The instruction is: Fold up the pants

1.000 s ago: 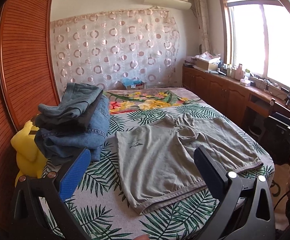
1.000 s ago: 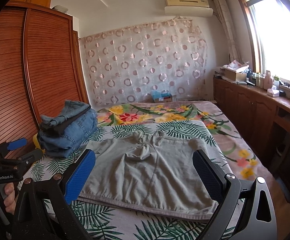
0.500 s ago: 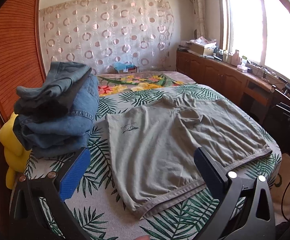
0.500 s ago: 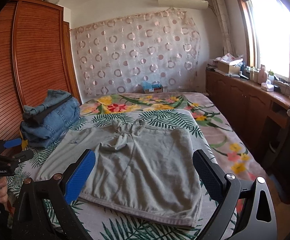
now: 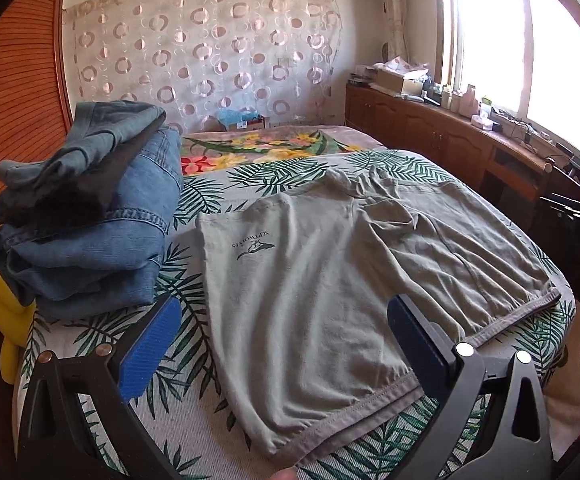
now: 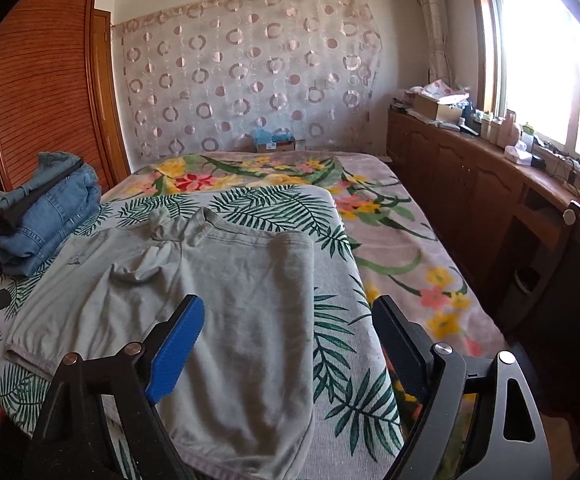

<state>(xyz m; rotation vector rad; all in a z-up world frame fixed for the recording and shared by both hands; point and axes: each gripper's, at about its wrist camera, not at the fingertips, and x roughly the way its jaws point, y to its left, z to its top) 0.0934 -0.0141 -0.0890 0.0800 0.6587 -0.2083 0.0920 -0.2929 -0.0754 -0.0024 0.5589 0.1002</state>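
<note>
Both claws lowered nearer the pants (image 5: 350,272) (jaws apart).

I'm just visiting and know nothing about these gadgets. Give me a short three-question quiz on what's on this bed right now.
1. True or false: the grey-green cotton shorts lie spread flat on the palm-leaf bedspread.
2. What is stacked beside the shorts: A) folded blue denim jeans, B) towels, C) pillows?
3. Fill in: the left gripper and the right gripper are both ____, holding nothing.

Key: 1 true; 2 A; 3 open. The right gripper's jaws have just been closing a little, with nothing pinched between them.
</note>
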